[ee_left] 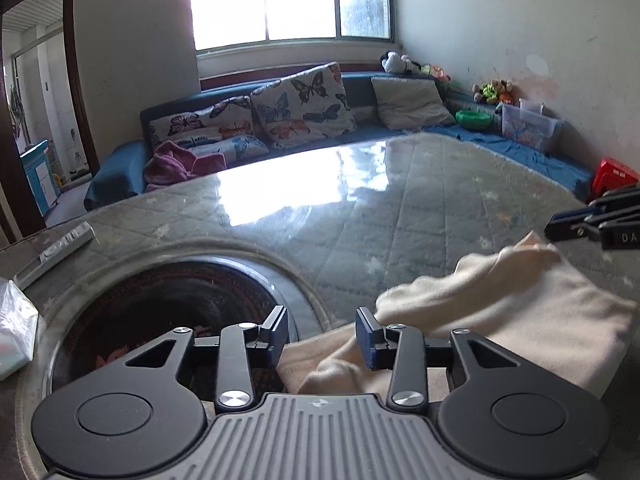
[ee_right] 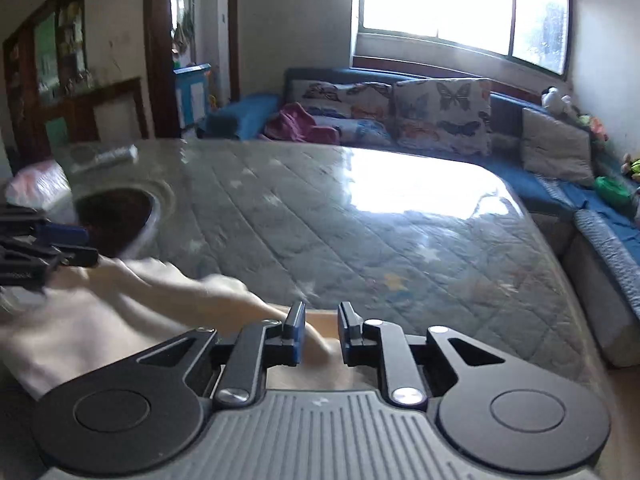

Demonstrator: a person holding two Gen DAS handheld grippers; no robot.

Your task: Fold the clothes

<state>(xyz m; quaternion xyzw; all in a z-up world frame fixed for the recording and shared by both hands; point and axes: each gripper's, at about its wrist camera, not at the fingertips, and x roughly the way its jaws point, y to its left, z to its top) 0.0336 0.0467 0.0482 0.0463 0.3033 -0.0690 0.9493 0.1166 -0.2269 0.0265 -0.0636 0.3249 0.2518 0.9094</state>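
While it lies bunched, one cream garment [ee_left: 500, 308] fills five o'clock; left gripper [ee_left: 322, 338] and right gripper [ee_right: 320, 334] both gape narrowly, gripping nothing.

One cream garment [ee_left: 500, 300], one remote control [ee_left: 60, 250], three butterfly cushions [ee_left: 308, 108], one plain cushion [ee_left: 410, 102], one pink cloth [ee_left: 176, 162] and two hand-held grippers [ee_left: 322, 338].

Each camera rides low on its own gripper, tilted down across the worktop [ee_left: 360, 208] toward the sofa [ee_right: 520, 128] and window [ee_left: 288, 0]. Both views share the cream garment [ee_left: 520, 304], seen close.
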